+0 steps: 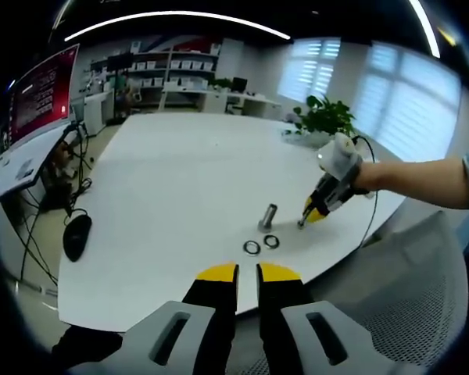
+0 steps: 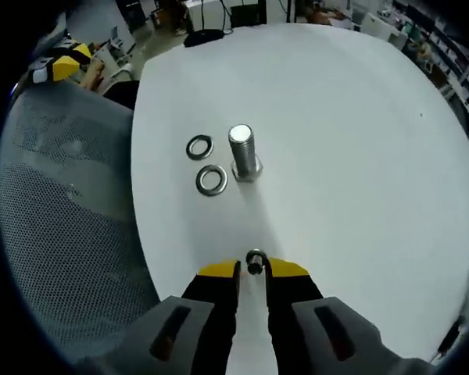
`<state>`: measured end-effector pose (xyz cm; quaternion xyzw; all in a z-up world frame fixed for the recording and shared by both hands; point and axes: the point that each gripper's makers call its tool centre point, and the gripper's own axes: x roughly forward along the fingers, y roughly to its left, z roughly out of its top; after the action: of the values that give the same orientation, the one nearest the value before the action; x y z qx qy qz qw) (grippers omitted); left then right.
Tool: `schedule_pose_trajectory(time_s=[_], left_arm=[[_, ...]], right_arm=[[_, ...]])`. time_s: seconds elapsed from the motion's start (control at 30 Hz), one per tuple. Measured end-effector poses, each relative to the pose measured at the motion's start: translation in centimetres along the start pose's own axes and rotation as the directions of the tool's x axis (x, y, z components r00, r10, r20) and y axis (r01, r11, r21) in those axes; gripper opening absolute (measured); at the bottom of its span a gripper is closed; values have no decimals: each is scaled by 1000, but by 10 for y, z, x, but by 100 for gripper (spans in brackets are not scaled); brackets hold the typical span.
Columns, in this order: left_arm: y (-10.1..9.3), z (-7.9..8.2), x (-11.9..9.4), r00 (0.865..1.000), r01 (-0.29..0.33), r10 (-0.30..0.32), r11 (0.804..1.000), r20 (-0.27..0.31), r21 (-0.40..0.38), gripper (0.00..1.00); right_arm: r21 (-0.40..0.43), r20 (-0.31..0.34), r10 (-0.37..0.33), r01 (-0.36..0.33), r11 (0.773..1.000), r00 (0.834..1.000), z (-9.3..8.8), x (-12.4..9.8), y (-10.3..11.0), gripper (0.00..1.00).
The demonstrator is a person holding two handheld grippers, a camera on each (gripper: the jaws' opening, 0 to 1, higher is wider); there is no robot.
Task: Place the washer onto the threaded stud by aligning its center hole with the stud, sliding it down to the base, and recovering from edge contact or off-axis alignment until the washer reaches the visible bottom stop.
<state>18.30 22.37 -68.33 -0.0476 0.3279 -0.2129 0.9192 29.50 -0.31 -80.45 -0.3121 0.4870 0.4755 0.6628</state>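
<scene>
Low in the right gripper view, the right gripper (image 2: 254, 268) pinches a thin, stiff, slippery-looking washer (image 2: 255, 262) by its rim, below the stud (image 2: 243, 152); the left gripper's (image 1: 248, 273) fingers sit nearly together, empty.

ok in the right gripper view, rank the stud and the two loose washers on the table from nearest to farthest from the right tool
1. Larger washer, flat on the table, left of the stud's base; nearest to the right tool.
2. Threaded stud, standing upright; its base is almost as near, so this order is close.
3. Smaller washer, beyond the larger one, up and left.
</scene>
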Motion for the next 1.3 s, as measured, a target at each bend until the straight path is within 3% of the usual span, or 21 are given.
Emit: schedule_pose_trajectory(time_s=[0.33,0.6,0.8,0.87,0.9,0.97,1.03,1.07,1.17,1.3], left_arm=[[0,0,0,1000,2,-2,1000,2,-1,7],[-1,1,0,1000,7,-7,1000,2,4,6],[-4,2,-1,1000,23,-23,1000,13,8,7],[-6,7,-2,999,32,-33,999,43,15,7],[-6,6,-2,999,33,-34,999,39,12,8],[-9,1,0,999,44,-44,999,2,26,8],[-9,-2,2,999,41,-40,998,-18,39,7],[-9,-3,1,999,39,-38,998,-20,46,7],[-12,-6,1,998,54,-52,997,-42,61,7],[-13,-10,2,996,61,-56,995,-64,79,6]], right_arm=[[13,-27,-19,19,1000,999,-10,-4,-13,9],[22,-103,-78,81,996,992,-27,-14,-28,9],[28,-128,-64,68,997,990,-35,-12,-25,10],[27,-138,-51,55,998,989,-37,-14,-23,13],[22,-137,-84,88,996,987,-37,-16,-27,18],[28,-117,-106,110,994,987,-35,-24,-30,24],[112,-54,-110,115,987,992,-29,-34,-26,27],[112,-43,-108,113,987,993,-30,-39,-24,29],[145,-4,-159,158,977,987,-35,-60,-19,28],[210,102,-203,179,961,974,-38,-93,-2,29]])
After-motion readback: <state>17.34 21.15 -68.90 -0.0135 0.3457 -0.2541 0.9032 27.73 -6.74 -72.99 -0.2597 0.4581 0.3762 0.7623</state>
